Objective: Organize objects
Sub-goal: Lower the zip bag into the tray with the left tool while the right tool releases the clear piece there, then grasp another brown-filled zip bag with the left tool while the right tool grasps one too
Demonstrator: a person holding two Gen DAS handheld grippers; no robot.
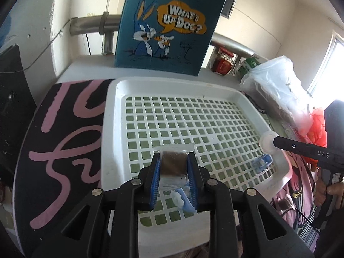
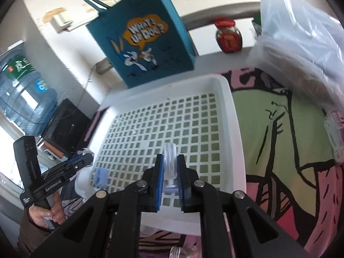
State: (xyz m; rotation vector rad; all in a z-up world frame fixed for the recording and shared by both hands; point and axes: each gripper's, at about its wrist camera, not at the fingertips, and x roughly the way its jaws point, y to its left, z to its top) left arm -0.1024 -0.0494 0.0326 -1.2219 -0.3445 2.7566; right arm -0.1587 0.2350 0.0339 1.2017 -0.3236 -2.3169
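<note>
- The white perforated tray [image 1: 120,99] spreads beneath and beyond both pairs of fingers.
- The left gripper [image 1: 173,161] pinches a clear packet [image 1: 173,161] holding something brown.
- The right gripper [image 2: 170,163] clamps a small clear lidded container [image 2: 169,161].

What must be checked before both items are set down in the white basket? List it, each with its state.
1. Left gripper clamped on the clear packet with its brown contents: ok.
2. Right gripper clamped on the small clear bottle: ok.
3. Both loads over the white basket: ok.
4. Basket floor ahead of the jaws bare: ok.
5. Blue clip near the basket's right rim, away from the drop spots: ok.
6. Bottle cap tight: cannot tell.
</note>
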